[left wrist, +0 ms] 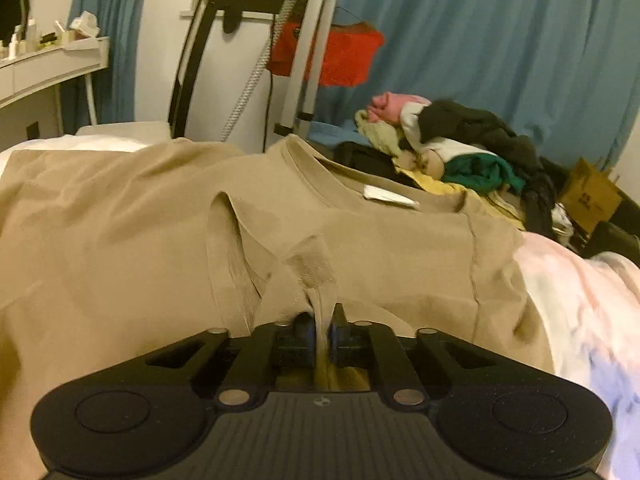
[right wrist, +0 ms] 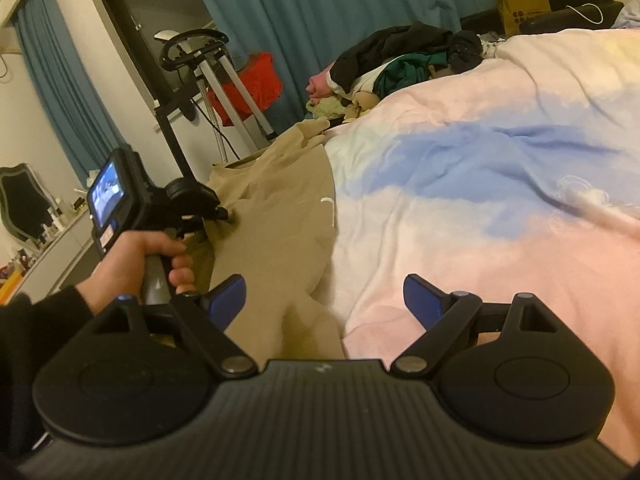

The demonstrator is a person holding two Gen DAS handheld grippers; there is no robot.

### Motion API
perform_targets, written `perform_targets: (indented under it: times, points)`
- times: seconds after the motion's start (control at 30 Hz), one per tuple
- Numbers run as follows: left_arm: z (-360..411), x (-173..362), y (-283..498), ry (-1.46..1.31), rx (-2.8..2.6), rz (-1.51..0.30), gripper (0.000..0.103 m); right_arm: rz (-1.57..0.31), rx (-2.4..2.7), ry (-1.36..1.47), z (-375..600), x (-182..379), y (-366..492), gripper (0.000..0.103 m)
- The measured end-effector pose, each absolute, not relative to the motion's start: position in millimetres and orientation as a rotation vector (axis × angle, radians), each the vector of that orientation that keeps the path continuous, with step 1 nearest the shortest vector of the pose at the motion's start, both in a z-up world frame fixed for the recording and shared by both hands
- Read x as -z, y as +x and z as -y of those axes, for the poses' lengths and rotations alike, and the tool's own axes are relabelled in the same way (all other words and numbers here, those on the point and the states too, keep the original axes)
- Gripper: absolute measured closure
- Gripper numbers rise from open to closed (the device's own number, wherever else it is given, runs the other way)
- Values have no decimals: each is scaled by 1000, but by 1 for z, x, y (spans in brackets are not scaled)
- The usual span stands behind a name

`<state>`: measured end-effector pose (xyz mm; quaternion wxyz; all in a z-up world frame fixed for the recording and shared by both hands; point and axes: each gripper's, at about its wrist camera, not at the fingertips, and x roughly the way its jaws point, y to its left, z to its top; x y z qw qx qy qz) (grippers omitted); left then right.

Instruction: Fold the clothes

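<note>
The left gripper [left wrist: 320,330] is pinched on a bunched fold of the tan T-shirt [left wrist: 140,232], which spreads ahead of it across the pastel duvet [right wrist: 460,184]. Only the right wrist view shows the hand [right wrist: 136,264] holding that tool, while the right gripper [right wrist: 324,300] stands wide over the shirt's edge, gripping nothing

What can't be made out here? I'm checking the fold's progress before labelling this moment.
- Tan shirt: its lower part is cut off by the left wrist view's edge and hidden behind the left gripper.
- Neck label: print too small and blurred.
- Clothes pile: tangled, separate garments unclear.
- Right gripper: open; contact with the shirt is unclear.
</note>
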<state>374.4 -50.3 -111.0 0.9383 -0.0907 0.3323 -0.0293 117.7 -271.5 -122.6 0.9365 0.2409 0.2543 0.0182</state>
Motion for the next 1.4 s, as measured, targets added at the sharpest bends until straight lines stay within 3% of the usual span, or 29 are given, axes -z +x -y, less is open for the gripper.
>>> perform_targets:
  times: [0.13, 0.2, 0.37, 0.63, 0.9, 1.17, 1.4]
  points:
    - [50, 90, 337, -124, 107, -685, 60, -503, -36, 477, 269, 119, 116, 16]
    - [50, 76, 311, -74, 130, -678, 31, -490, -35, 465, 268, 116, 114, 16]
    - [47, 34, 243, -10, 176, -645, 16, -441, -39, 451, 271, 99, 103, 16]
    - [47, -17, 119, 19, 286, -593, 5, -360, -46, 390, 266, 66, 73, 16]
    - [29, 0, 23, 18, 364, -525, 1, -315, -42, 362, 258, 47, 16, 16]
    - [8, -27, 13, -52, 355, -453, 1, -293, -6, 284, 244, 44, 14, 16]
    - [-30, -39, 23, -153, 320, -488, 0, -444, -72, 238, 231, 50, 60, 16]
